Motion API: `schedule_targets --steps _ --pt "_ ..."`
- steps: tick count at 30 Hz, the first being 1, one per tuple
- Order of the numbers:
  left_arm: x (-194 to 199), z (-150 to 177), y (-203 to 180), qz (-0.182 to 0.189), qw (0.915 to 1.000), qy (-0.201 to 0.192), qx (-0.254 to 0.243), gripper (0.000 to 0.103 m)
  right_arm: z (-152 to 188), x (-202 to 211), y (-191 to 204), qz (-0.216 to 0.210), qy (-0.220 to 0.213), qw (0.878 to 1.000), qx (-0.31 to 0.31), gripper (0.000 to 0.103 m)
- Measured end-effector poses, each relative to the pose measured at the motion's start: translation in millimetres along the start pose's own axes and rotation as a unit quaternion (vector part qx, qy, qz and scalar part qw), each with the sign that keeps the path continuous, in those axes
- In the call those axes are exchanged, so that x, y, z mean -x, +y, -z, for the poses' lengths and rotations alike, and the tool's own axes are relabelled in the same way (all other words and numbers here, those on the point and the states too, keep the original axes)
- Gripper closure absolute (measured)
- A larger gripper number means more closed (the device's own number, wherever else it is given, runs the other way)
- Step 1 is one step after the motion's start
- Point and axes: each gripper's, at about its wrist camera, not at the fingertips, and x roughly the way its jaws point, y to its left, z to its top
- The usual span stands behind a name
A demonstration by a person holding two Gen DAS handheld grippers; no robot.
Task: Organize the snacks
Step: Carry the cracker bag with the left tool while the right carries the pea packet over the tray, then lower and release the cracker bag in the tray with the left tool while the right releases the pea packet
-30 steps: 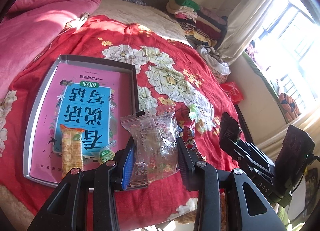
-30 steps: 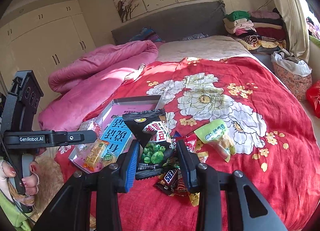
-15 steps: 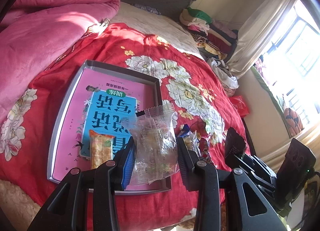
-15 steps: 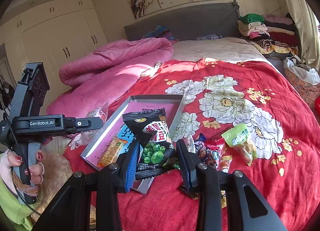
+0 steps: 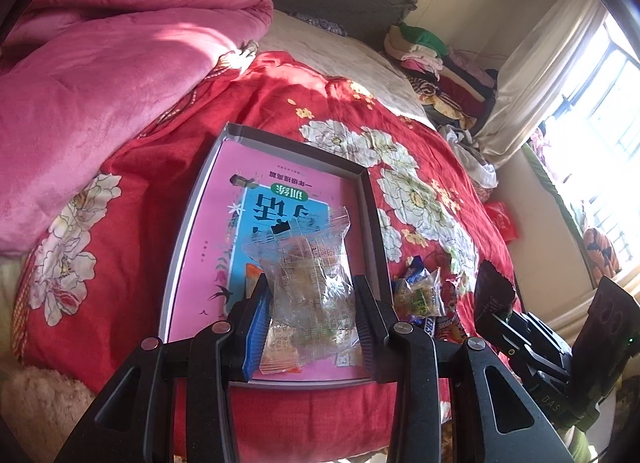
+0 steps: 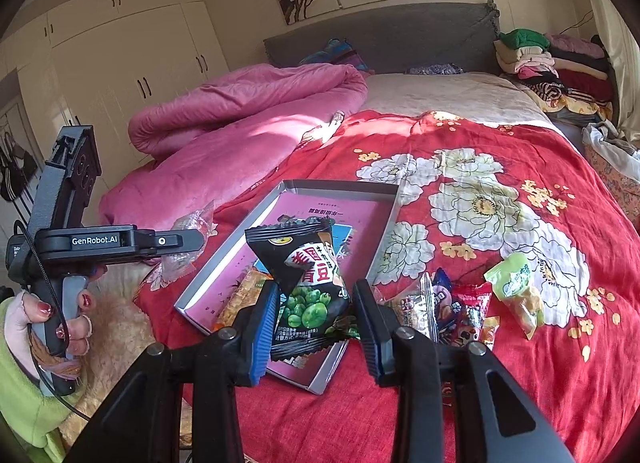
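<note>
Two packets held; your left gripper (image 5: 312, 313) clamps the clear candy bag (image 5: 310, 283), now carried over the tray (image 5: 192, 219); right gripper (image 6: 316, 313) pinches the green-pea packet (image 6: 308, 279) above the tray's near corner; release looks next.

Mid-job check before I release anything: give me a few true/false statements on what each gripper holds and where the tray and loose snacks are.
1. The left gripper is shut on a clear plastic bag of wrapped candies. True.
2. The right gripper is empty. False: it is shut on a black green-pea snack packet.
3. The shallow grey tray lies on the red floral bedspread. True.
4. The tray holds nothing. False: an orange wrapped cracker bar lies in it.
5. The light green snack pouch is inside the tray. False: it lies on the bedspread, to the tray's right.
</note>
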Motion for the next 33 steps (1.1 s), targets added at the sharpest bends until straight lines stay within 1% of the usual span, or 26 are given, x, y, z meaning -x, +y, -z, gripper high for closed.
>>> schedule_targets --steps 8,12,24,33 --pt "-3.1 -1.2 21.8 -0.014 0.9999 0.005 0.002 0.063 -1.4 -15.2 12.1 -0.003 0.015 1.0 0.008 0.065" --pt "-6.0 -2.3 28.6 -0.013 0.9998 0.009 0.007 0.063 -2.4 -22.3 16.2 -0.002 0.02 1.0 0.011 0.065" --pt "-17.5 1.3 36.7 -0.024 0.9994 0.023 0.003 0.063 0.9 -40.9 28.0 -0.001 0.041 0.999 0.022 0.065" --pt "-31.2 4.5 42.6 -0.037 0.9987 0.036 -0.001 0.063 14.4 -62.9 29.8 -0.002 0.075 0.997 0.02 0.065"
